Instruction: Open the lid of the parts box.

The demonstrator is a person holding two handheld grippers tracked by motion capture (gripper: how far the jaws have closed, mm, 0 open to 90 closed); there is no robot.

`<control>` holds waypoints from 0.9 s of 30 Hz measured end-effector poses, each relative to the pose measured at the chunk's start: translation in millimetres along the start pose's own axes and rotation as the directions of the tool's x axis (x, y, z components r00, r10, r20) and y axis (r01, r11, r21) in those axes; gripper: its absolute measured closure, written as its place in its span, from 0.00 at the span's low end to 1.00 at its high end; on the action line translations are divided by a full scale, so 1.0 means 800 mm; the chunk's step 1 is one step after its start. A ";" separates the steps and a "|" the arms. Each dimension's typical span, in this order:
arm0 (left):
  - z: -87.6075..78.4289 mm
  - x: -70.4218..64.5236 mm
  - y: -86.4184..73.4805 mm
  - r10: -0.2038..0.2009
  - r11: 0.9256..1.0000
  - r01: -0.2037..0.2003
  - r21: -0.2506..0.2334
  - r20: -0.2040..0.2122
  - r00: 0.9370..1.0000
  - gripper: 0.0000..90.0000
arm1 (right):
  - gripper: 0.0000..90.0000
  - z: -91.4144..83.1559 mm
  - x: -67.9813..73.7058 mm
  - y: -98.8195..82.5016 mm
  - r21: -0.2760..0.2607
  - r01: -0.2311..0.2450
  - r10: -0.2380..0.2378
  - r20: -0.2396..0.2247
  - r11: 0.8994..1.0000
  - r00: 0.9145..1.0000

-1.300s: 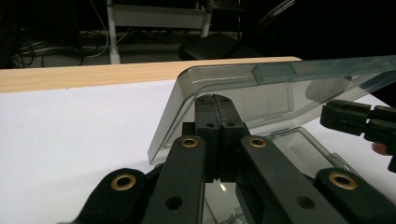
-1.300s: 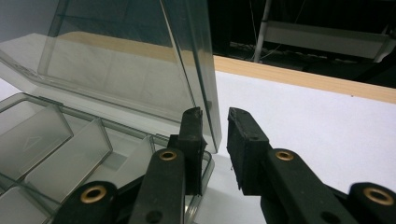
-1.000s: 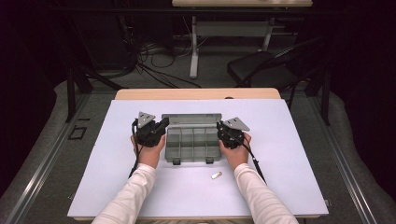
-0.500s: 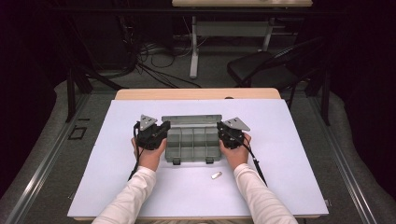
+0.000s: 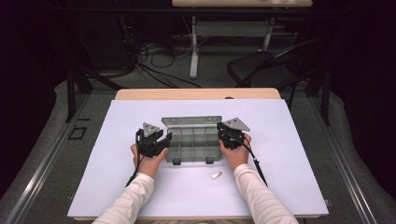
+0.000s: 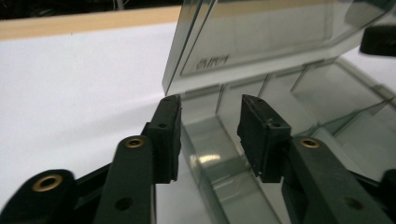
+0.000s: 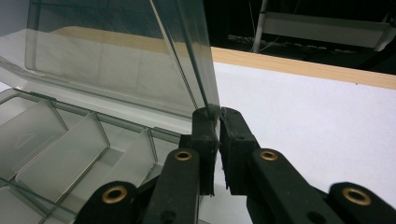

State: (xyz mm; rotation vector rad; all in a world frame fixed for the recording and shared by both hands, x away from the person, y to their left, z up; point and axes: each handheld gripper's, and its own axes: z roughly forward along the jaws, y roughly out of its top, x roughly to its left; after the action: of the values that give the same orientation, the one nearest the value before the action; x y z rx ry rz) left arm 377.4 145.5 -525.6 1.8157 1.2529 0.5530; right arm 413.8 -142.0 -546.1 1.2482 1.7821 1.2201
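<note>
Lid (image 5: 191, 122) up on the clear divider box (image 5: 194, 144) mid-desk (image 5: 289, 140): right tongs (image 7: 218, 116) pinch the lid's edge, left tongs (image 6: 210, 135), just opening, straddle the box wall; small capsule (image 5: 215, 176) not yet stowed.

Left gripper (image 6: 210, 135): jaws just opening, parted, pads pressing on nothing.
Right gripper (image 7: 218, 140): jaws pinched shut.
Forearms: level, converging forward.
</note>
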 end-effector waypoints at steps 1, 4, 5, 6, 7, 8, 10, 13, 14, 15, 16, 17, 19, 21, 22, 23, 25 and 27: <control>0.002 0.000 -0.002 0.005 1.000 -0.005 0.018 0.003 1.000 0.62 | 0.94 0.000 0.000 0.000 0.001 -0.001 0.001 0.001 1.000 1.000; 0.007 -0.002 -0.008 0.021 0.998 -0.022 0.062 0.006 1.000 0.56 | 0.94 0.000 0.001 0.000 -0.002 0.001 -0.001 0.003 1.000 1.000; 0.009 -0.003 -0.012 0.026 0.996 -0.027 0.085 0.010 1.000 0.54 | 0.94 -0.001 0.001 0.000 0.000 -0.003 0.003 0.002 1.000 1.000; 0.009 -0.003 -0.012 0.026 0.996 -0.027 0.085 0.010 1.000 0.54 | 0.94 -0.001 0.001 0.000 0.000 -0.003 0.003 0.002 1.000 1.000; 0.012 -0.004 -0.017 0.036 0.993 -0.038 0.110 0.018 0.999 0.54 | 0.94 -0.001 0.001 0.000 0.001 -0.005 0.005 0.002 1.000 1.000; 0.012 -0.004 -0.017 0.036 0.993 -0.038 0.110 0.018 0.999 0.53 | 0.94 -0.001 0.001 0.000 0.001 -0.005 0.005 0.002 1.000 1.000; 0.014 -0.004 -0.020 0.034 0.991 -0.036 0.130 0.024 0.999 0.54 | 0.94 -0.001 0.001 -0.001 0.001 -0.003 0.003 0.002 1.000 1.000; 0.018 -0.005 -0.025 0.040 0.988 -0.043 0.149 0.027 0.999 0.54 | 0.94 -0.002 0.001 -0.001 0.003 -0.003 0.003 0.002 1.000 1.000; 0.020 -0.006 -0.027 0.048 0.986 -0.052 0.158 0.028 0.998 0.54 | 0.94 -0.002 0.001 -0.001 0.003 -0.003 0.003 0.002 1.000 1.000; 0.022 -0.006 -0.029 0.053 0.984 -0.057 0.167 0.030 0.998 0.54 | 0.94 -0.002 0.001 -0.001 0.001 0.004 -0.004 0.003 1.000 1.000; 0.024 -0.006 -0.030 0.056 0.983 -0.061 0.175 0.034 0.998 0.54 | 0.94 -0.002 0.001 -0.001 0.001 0.004 -0.004 0.003 1.000 1.000; 0.025 -0.006 -0.031 0.057 0.981 -0.063 0.182 0.040 0.998 0.55 | 0.94 -0.002 0.001 -0.001 0.001 0.003 -0.003 0.003 1.000 1.000; 0.029 -0.004 -0.032 0.062 0.980 -0.069 0.185 0.043 0.997 0.59 | 0.94 -0.002 0.001 -0.001 0.004 0.004 -0.004 0.003 1.000 1.000; 0.030 -0.001 -0.032 0.067 0.978 -0.077 0.194 0.054 0.996 0.62 | 0.94 -0.002 0.001 -0.002 0.003 0.002 -0.002 0.005 1.000 1.000; 0.030 0.000 -0.032 0.065 0.979 -0.075 0.191 0.058 0.996 0.62 | 0.94 -0.002 0.001 -0.002 0.003 0.002 -0.002 0.005 1.000 1.000; 0.030 0.002 -0.032 0.059 0.979 -0.070 0.193 0.062 0.996 0.63 | 0.94 -0.002 0.001 -0.002 0.000 0.001 -0.001 0.005 1.000 1.000; 0.032 0.003 -0.033 0.055 0.979 -0.066 0.190 0.067 0.996 0.63 | 0.94 -0.002 0.001 -0.002 -0.004 0.000 0.000 0.006 1.000 1.000; 0.033 0.005 -0.033 0.057 0.977 -0.070 0.199 0.071 0.996 0.66 | 0.94 -0.001 0.002 -0.003 -0.004 -0.004 0.004 0.006 1.000 1.000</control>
State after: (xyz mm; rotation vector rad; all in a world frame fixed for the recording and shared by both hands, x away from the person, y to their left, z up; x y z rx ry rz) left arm 384.2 142.6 -562.2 2.0321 1.2468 0.4098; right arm 411.5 -141.3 -547.9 1.2517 1.7729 1.2208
